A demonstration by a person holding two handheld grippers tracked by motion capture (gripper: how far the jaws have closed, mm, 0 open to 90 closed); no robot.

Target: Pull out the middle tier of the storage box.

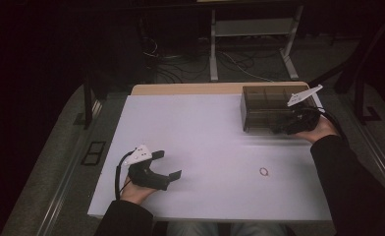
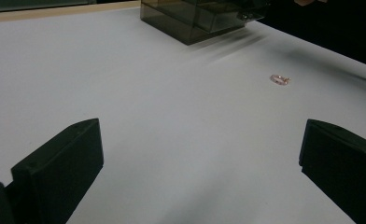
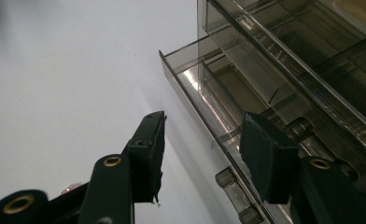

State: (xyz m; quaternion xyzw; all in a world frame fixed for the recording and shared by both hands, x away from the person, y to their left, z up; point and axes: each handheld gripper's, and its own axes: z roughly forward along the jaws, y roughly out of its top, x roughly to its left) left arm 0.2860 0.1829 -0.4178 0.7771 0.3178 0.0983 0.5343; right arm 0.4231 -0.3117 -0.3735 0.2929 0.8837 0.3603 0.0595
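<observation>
From my seat I see a small pinkish ring (image 1: 264,171) lying alone on the white tabletop (image 1: 205,132), near the front edge. Past the table, loose cables (image 1: 180,64) sprawl on the floor by a white desk frame (image 1: 213,49).

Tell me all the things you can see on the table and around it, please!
Drawer box: one, smoky see-through grey-brown, far right part of the table; its bottom drawer is pulled out a little.
Ring: one, small, pinkish, lying on the table near the front, right of the middle.
Table: one, white top with a wooden strip along the far edge.
Metal frame: one, pale grey, on the floor behind the table.
Cables: several, dark and white, on the floor behind the table.
Left gripper: one, black, near the front left of the table, jaws wide open with nothing between them.
Right gripper: one, black, at the drawer's front, jaws apart.
</observation>
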